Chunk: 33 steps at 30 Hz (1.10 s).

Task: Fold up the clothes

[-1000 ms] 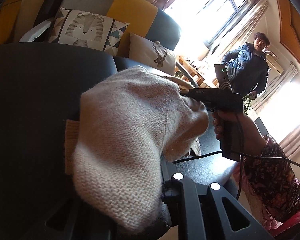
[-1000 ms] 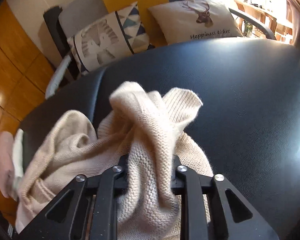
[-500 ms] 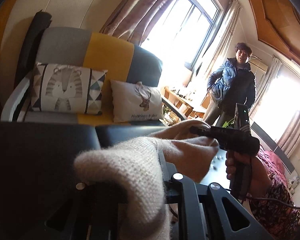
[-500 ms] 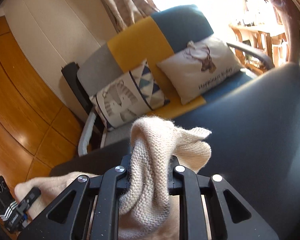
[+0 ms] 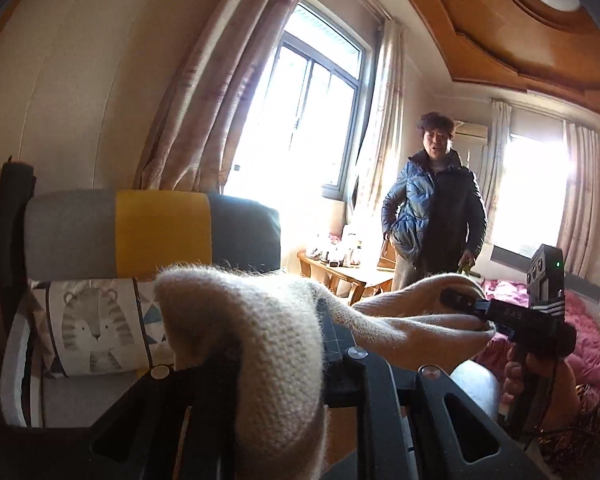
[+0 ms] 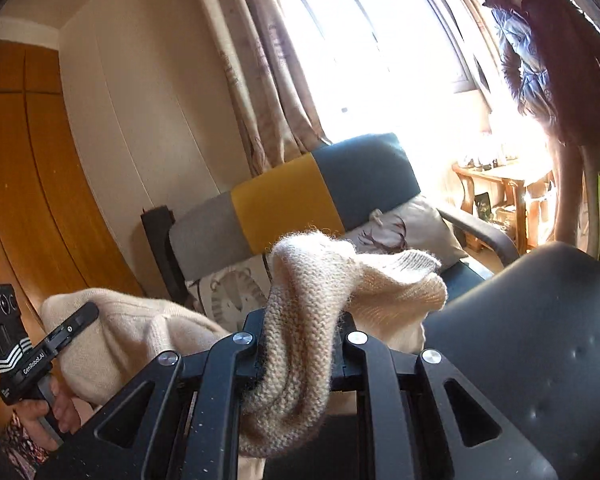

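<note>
A cream knit sweater (image 5: 260, 340) hangs in the air, stretched between both grippers. My left gripper (image 5: 276, 344) is shut on one bunched end, and the knit bulges over its fingers. In the left wrist view the right gripper (image 5: 458, 302), held by a hand in a floral sleeve, pinches the far end. In the right wrist view the sweater (image 6: 308, 280) is clamped in a thick fold between the fingers of my right gripper (image 6: 300, 320), with a ribbed edge flopping to the right. The left gripper (image 6: 88, 312) grips the other end at lower left.
A black padded surface (image 6: 540, 340) lies below on the right. Behind stands a grey, yellow and blue sofa (image 5: 160, 232) with a tiger cushion (image 5: 96, 328) and a deer cushion (image 6: 412, 228). A person in a dark jacket (image 5: 436, 208) stands by the window near a wooden side table (image 5: 340, 272). Pink bedding (image 5: 592, 340) is at the right.
Both grippers have risen with the sweater, lifting it off the black surface. Both views have tilted up, from the black surface to the window and ceiling. Both grips have held.
</note>
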Each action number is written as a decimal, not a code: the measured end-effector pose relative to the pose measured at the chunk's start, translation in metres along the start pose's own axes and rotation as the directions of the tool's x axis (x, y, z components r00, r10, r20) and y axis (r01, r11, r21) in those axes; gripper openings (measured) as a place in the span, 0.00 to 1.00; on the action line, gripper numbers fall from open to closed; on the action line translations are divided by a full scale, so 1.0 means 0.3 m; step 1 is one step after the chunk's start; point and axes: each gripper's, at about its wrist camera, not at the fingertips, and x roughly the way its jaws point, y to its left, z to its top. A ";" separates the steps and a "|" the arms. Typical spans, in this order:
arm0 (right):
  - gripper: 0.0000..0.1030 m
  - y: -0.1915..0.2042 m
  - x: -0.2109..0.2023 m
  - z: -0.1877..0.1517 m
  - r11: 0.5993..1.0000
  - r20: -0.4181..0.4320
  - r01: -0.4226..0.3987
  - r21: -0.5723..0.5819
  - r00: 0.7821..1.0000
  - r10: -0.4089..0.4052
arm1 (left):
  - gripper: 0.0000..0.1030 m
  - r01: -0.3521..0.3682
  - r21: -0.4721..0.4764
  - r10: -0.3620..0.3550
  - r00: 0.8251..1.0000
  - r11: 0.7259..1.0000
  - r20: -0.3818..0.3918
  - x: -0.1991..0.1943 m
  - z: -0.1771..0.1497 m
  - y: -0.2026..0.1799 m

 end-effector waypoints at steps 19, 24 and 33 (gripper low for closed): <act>0.19 -0.166 0.052 -0.916 0.991 -0.528 0.066 0.114 0.849 0.004 | 0.22 -0.105 -0.268 -0.021 0.903 0.958 -0.428 -0.199 -1.064 0.025; 0.29 -0.126 -0.041 -0.768 0.993 -0.392 0.119 0.023 0.914 -0.101 | 0.22 -0.100 -0.313 -0.043 0.906 0.944 -0.421 -0.245 -1.088 0.021; 0.44 -0.111 -0.025 -0.677 0.983 -0.399 0.180 -0.042 0.899 -0.181 | 0.24 -0.145 -0.317 -0.009 0.899 0.937 -0.439 -0.263 -1.105 0.043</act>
